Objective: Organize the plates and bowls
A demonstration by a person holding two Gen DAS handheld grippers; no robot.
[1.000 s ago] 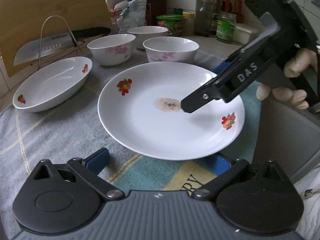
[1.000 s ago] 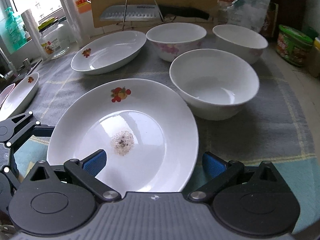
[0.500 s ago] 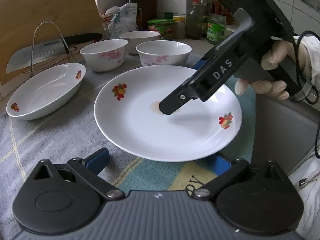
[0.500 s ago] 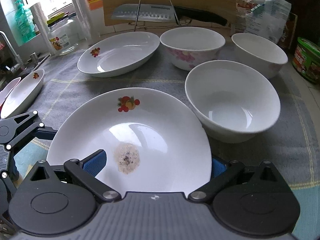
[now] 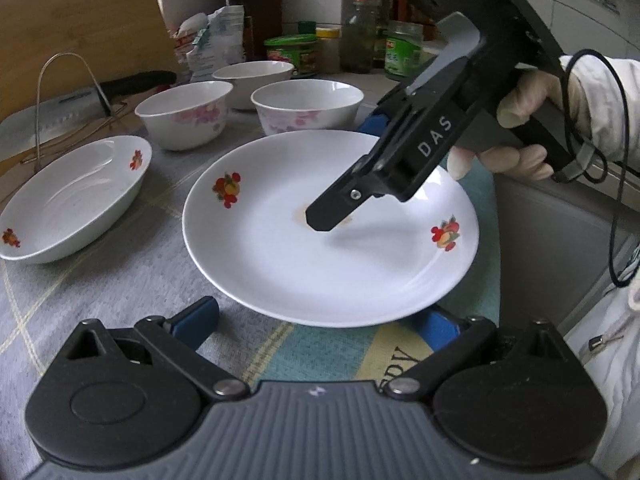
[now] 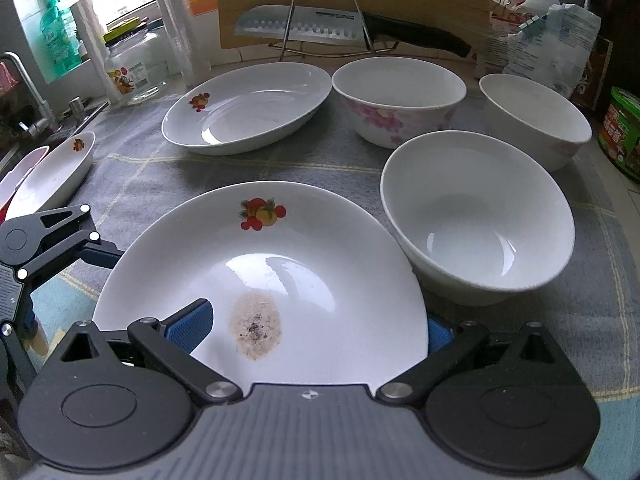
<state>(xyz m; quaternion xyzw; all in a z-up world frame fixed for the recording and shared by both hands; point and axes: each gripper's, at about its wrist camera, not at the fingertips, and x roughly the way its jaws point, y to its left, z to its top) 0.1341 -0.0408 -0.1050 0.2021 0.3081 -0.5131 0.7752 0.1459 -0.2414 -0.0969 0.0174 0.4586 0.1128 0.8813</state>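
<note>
Fingers (image 5: 196,316) on the left gripper (image 5: 320,320) are closing in right now, with the near rim of the fruit-print plate (image 5: 304,264) sitting between them. One blue pad is tucking under the rim and the other is standing clear of it, so it isn't pinching anything yet. The right gripper (image 6: 316,332) is also spread wide, and it's been creeping further over that same plate. A second ago its upper finger tip was parked just right of the brownish stain (image 6: 256,330); now, from the left camera, it's hanging right over it. In its own view one of its fingers (image 6: 192,326) is lying over the plate's inside while the other pad is mostly disappearing behind the rim, so it's straddling the edge too, no clamp that I can see. The plate itself is still sitting on the checked cloth (image 5: 120,280) covering the surface, right up against the nearest bowl (image 6: 476,220). My read: both hands are lining up to lift this plate first. Further back nothing is budging: the oval dish (image 5: 68,208), the flowered bowl (image 5: 186,116) and the far bowl (image 5: 252,76) are waiting where they were, with the knife (image 6: 304,26) resting on its rack against the cutting board (image 5: 80,32).
</note>
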